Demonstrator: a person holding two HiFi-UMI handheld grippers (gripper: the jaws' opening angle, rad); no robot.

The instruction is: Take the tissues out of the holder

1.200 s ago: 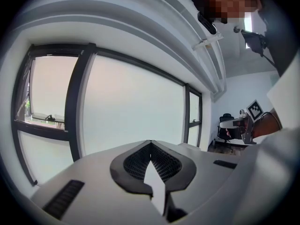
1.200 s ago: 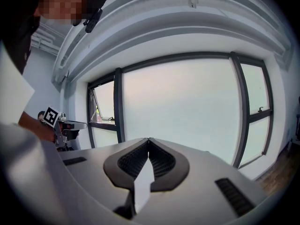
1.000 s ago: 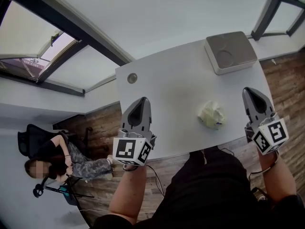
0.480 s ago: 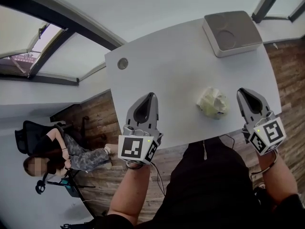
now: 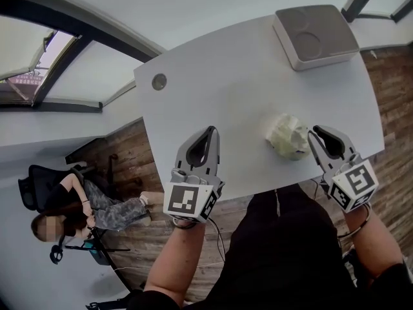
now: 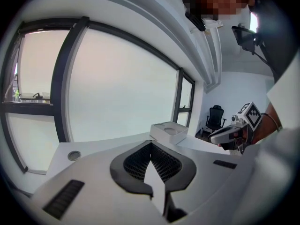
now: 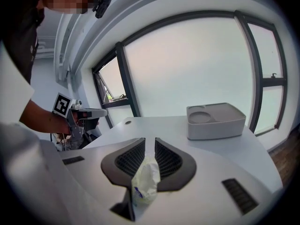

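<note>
no readable text, labels or numbers

The counter point(image 5: 226, 70) is white with rounded corners. A round grey cap point(image 5: 159, 81) is set flush in it, ahead and to the left of the left tool point(image 5: 211, 129), near the far corner. Wooden floor point(image 5: 129, 150) shows below the counter edge to the left of that tool, and again to the right of the right tool point(image 5: 314, 133). A seated person point(image 5: 90, 205) occupies a black chair point(image 5: 30, 189) at floor level, well left of the left tool. Dark-framed windows point(image 5: 39, 63) stand further off on the same side.
</note>
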